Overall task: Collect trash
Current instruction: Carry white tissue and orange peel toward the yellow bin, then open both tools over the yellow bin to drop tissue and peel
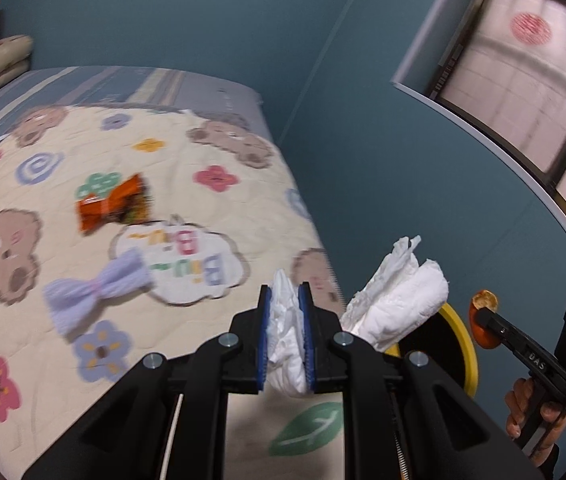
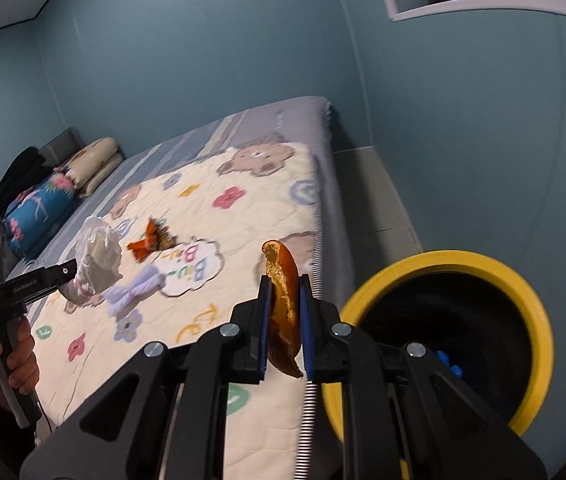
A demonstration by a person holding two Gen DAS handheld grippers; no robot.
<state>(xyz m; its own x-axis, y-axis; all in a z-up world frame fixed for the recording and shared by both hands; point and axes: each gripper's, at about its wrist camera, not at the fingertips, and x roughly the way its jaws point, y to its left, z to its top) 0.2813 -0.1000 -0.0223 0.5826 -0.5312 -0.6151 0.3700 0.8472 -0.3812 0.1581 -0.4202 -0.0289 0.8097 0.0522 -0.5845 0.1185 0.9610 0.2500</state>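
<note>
Two hand-held grippers, both loaded: left gripper (image 1: 285, 332) clamps tissue (image 1: 395, 300), right gripper (image 2: 285, 328) pinches peel (image 2: 283, 304), beside the bin (image 2: 523, 292) w/ yellow rim. Best get each fully over the opening before letting go. Left on bed (image 2: 243, 208): 1 wrapper (image 1: 113, 206), 1 bow (image 1: 95, 294).

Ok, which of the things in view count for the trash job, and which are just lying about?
Job:
- white tissue wad, in left gripper
- orange peel, in right gripper
- orange snack wrapper on the quilt
- yellow-rimmed bin

Lying about:
- lilac bow
- pillows
- patterned quilt
</note>
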